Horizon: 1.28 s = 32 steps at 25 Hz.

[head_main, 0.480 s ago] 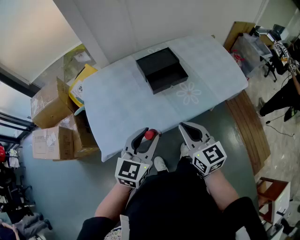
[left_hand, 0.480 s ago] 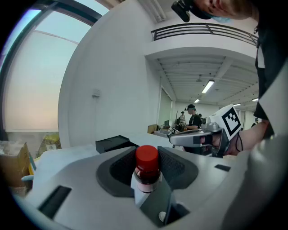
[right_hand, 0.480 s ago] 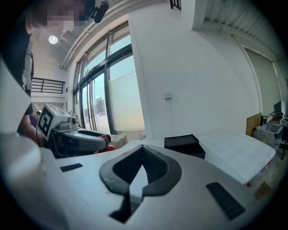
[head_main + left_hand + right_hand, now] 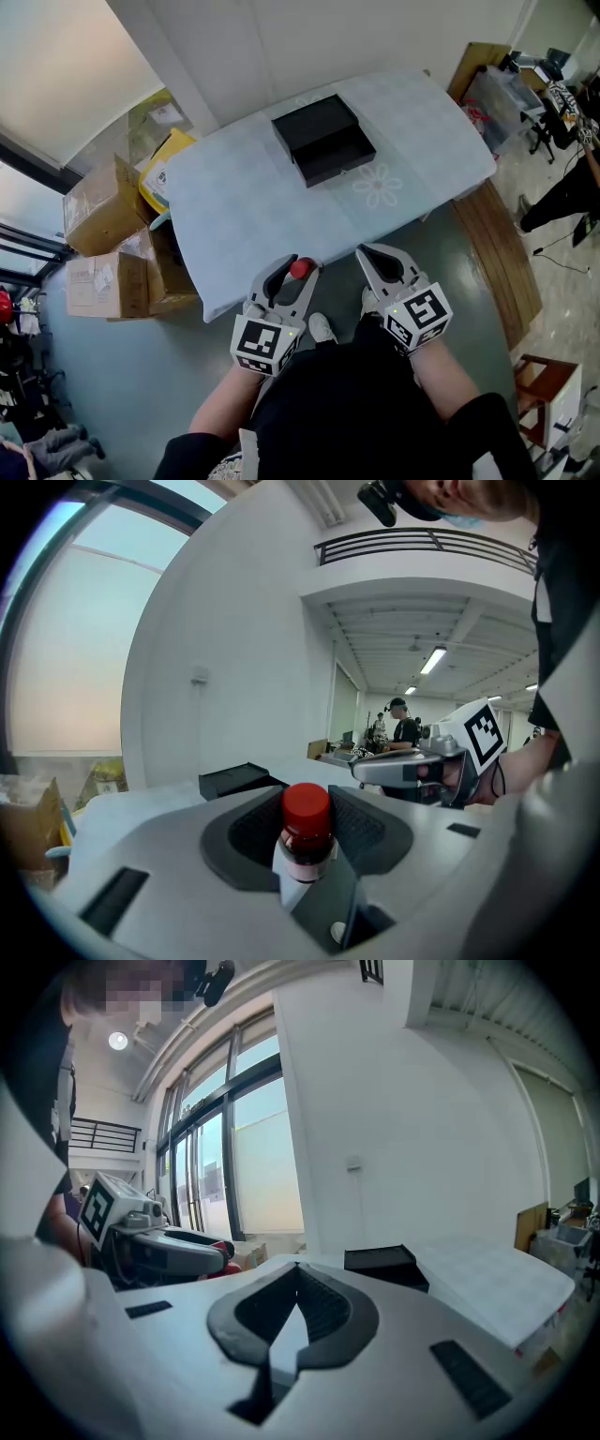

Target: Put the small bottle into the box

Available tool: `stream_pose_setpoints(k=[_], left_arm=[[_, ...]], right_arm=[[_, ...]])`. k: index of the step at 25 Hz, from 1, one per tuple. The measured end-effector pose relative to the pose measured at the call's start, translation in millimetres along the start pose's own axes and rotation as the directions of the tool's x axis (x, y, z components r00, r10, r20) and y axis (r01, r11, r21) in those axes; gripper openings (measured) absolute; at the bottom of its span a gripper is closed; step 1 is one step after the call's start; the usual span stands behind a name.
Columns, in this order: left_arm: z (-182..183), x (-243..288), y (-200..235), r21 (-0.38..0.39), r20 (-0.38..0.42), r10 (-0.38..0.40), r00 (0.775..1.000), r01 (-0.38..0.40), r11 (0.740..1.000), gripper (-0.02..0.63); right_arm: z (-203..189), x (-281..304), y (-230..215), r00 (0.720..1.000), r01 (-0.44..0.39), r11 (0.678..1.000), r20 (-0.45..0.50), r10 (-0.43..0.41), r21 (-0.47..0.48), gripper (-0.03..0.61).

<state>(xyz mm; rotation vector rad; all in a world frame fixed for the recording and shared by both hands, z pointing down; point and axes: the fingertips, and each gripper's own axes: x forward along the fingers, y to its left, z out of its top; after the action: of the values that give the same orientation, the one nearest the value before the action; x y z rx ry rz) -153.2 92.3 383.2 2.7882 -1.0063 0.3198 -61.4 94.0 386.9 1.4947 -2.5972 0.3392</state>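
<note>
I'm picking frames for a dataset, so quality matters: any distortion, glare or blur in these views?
Head view: evenly lit, table and box sharp, edges slightly bent. Left gripper view: strong fisheye with dark corners, window washed out, bottle fairly sharp. Right gripper view: same fisheye, windows bright.

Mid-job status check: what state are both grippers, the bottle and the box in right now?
Left gripper: fingers closed on the small bottle.
Small bottle: red cap on, held in the air, not yet in the box.
Right gripper: fingers together, empty.
Box: on the table, drawer pulled out.
</note>
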Motion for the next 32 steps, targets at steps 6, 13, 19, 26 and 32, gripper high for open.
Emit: stream_pose_setpoints(k=[6, 13, 19, 26, 32], left_arm=[[4, 1, 0, 0.004, 0.004, 0.004, 1.0, -0.004, 1.0, 0.155], [9, 9, 3, 0.002, 0.016, 0.02, 1.0, -0.02, 1.0, 0.155], [10, 22, 6, -0.001, 0.012, 0.041, 0.999, -0.041, 0.999, 0.155], [20, 48, 9, -0.019, 0.016, 0.089, 0.996, -0.089, 0.996, 0.155], [27, 72, 9, -0.027, 0.009, 0.138, 0.99, -0.138, 0.99, 0.155]], right_arm=[[3, 0, -1, 1.0, -0.008, 1.0, -0.001, 0.008, -0.007, 0.009], [9, 3, -11, 1.0, -0.01, 1.0, 0.002, 0.01, -0.013, 0.009], [19, 9, -31, 1.0, -0.019, 0.999, 0.018, 0.02, -0.025, 0.009], [31, 17, -62, 0.998, -0.054, 0.998, 0.013, 0.055, -0.034, 0.009], [37, 25, -91, 0.995, -0.095, 0.995, 0.007, 0.096, -0.034, 0.009]])
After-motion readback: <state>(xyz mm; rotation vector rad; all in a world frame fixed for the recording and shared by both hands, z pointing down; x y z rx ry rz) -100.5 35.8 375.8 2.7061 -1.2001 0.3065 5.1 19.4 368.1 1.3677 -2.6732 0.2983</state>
